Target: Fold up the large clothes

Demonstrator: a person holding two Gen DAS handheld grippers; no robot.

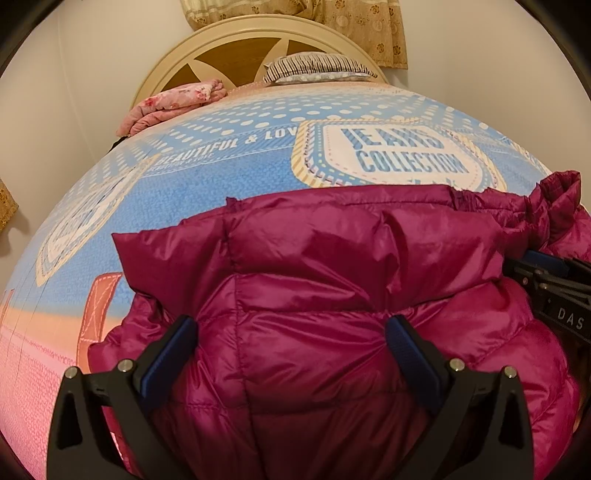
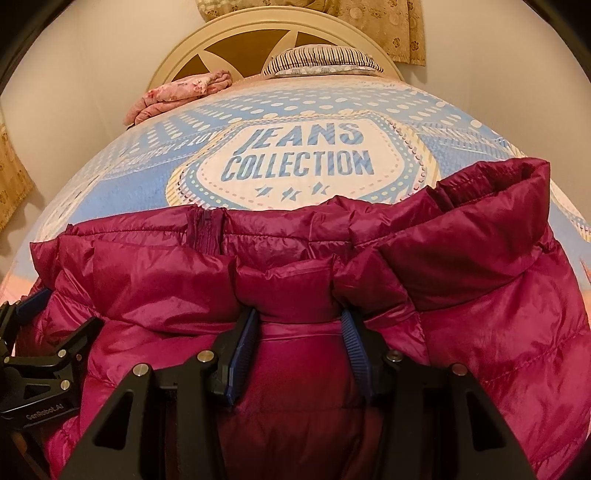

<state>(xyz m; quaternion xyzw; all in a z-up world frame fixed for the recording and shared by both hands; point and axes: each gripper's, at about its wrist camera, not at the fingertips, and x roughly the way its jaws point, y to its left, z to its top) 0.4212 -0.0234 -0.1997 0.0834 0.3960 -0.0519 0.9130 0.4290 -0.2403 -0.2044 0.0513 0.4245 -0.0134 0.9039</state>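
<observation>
A magenta puffer jacket [image 1: 332,251] lies bunched on the bed and fills the lower half of both views. My left gripper [image 1: 291,339] is shut on a thick bulge of it, its blue pads [image 1: 177,347] pressing in from each side. In the right wrist view the same jacket [image 2: 461,266] shows its zipper [image 2: 207,229] along the far edge. My right gripper [image 2: 299,339] is shut on a narrower fold of the jacket. Each gripper shows at the edge of the other's view: the right gripper [image 1: 546,288] and the left gripper [image 2: 37,339], close beside each other.
The bed sheet [image 2: 295,162] is blue with "JEANS COLLECTION" print, turning pink at the left. A folded pink flowered blanket [image 1: 173,103] and a striped pillow [image 1: 317,66] lie by the cream headboard [image 1: 236,40]. A beige curtain [image 1: 332,22] hangs behind.
</observation>
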